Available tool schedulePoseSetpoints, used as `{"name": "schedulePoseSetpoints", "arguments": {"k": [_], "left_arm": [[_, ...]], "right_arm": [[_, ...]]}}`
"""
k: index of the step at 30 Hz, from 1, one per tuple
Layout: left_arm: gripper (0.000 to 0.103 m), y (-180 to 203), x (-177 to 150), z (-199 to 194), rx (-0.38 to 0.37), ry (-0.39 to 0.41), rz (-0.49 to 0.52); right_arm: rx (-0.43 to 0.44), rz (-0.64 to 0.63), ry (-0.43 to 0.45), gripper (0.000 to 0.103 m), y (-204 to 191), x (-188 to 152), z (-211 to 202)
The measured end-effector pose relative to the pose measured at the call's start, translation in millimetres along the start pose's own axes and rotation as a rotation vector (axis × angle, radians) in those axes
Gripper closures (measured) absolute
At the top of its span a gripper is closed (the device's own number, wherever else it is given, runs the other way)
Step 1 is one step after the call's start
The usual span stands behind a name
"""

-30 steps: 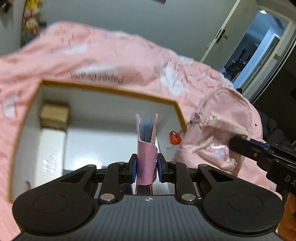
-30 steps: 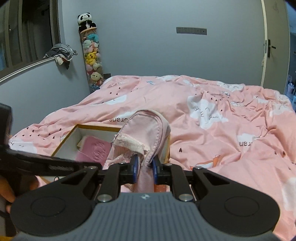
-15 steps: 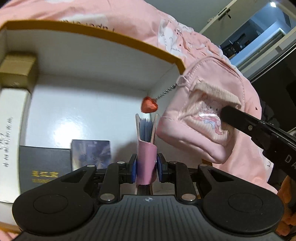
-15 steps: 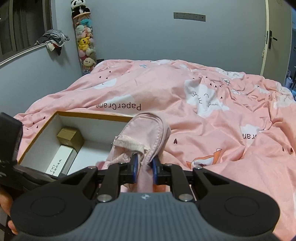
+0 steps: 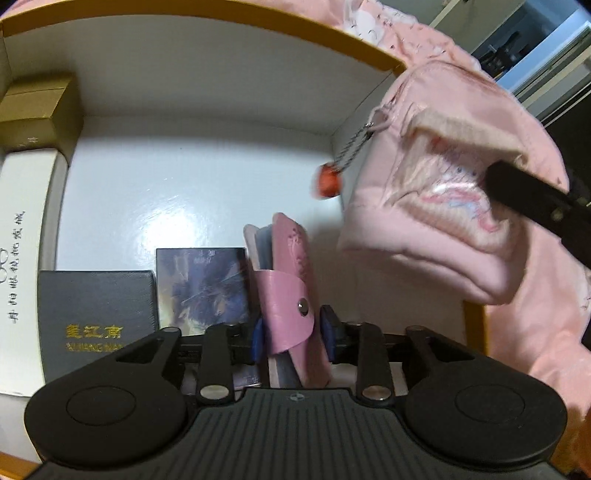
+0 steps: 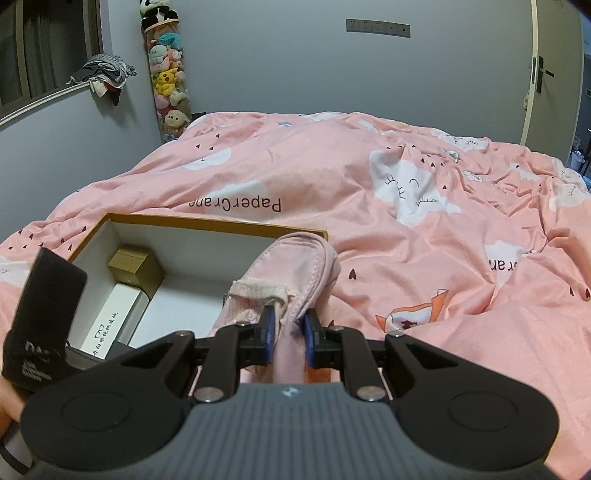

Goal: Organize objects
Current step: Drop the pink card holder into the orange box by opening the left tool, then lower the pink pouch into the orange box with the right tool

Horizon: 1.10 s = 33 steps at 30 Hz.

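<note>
Two grippers work at the gold-rimmed box (image 5: 207,14) on the pink bed (image 6: 424,221): the left gripper (image 5: 291,334) reaches inside it, its fingers parted a little with a pink card holder (image 5: 290,291) standing tilted between them, though I cannot tell if they still touch it. Just left of the holder lie a small picture card (image 5: 201,288), a black box (image 5: 98,321), a white box (image 5: 27,236) and, farther off, a gold box (image 5: 40,110). At the box's right end the right gripper (image 6: 290,341) has its fingers clamped on a pink pouch (image 6: 295,275), from which a red heart charm (image 5: 330,183) dangles.
</note>
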State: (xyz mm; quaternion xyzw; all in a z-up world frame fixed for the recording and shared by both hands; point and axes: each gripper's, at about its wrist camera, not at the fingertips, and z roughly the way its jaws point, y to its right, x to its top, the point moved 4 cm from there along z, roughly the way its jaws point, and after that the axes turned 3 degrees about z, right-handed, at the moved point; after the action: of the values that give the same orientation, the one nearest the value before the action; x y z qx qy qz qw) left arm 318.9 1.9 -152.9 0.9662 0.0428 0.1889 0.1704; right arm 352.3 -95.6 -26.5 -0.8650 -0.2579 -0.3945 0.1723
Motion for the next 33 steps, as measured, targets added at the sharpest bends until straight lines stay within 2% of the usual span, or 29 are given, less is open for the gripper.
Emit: {"name": "schedulePoseSetpoints", "arguments": {"k": [3,5,8,12,17,19,25,33], "left_arm": [[0.063,2.8,-1.6,-9.9,0.017,0.027,0.015],[0.047,4.8,-3.0,-19.9,0.050,0.063,0.044],[0.046,3.2,-5.1,-36.1,0.099,0.124,0.084],[0.046,-9.2,-5.8,-61.6,0.069,0.205,0.057],[0.046,-15.1,2.5,-85.1,0.101,0.329,0.040],[0.046,-20.0,5.2,-91.8,0.091,0.365,0.016],[0.050,-36.7,14.0,-99.6,0.048,0.410,-0.060],[0.053,-43.4,10.1,-93.4,0.016,0.388,-0.069]], "right_arm": [[-0.003,-0.005,0.005,0.086,0.5,0.1,-0.3],[-0.004,-0.003,0.008,0.086,1.1,-0.1,-1.0],[0.001,0.000,0.008,0.086,1.1,0.6,-1.7],[-0.001,-0.010,0.018,0.086,-2.0,2.2,-3.5],[0.021,-0.021,0.018,0.086,-12.1,5.1,-2.5],[0.027,-0.032,0.020,0.086,-18.1,7.5,-1.6],[0.010,-0.058,-0.039,0.086,-28.4,8.7,13.6],[0.119,-0.075,-0.144,0.086,-51.7,-6.0,38.8]]}}
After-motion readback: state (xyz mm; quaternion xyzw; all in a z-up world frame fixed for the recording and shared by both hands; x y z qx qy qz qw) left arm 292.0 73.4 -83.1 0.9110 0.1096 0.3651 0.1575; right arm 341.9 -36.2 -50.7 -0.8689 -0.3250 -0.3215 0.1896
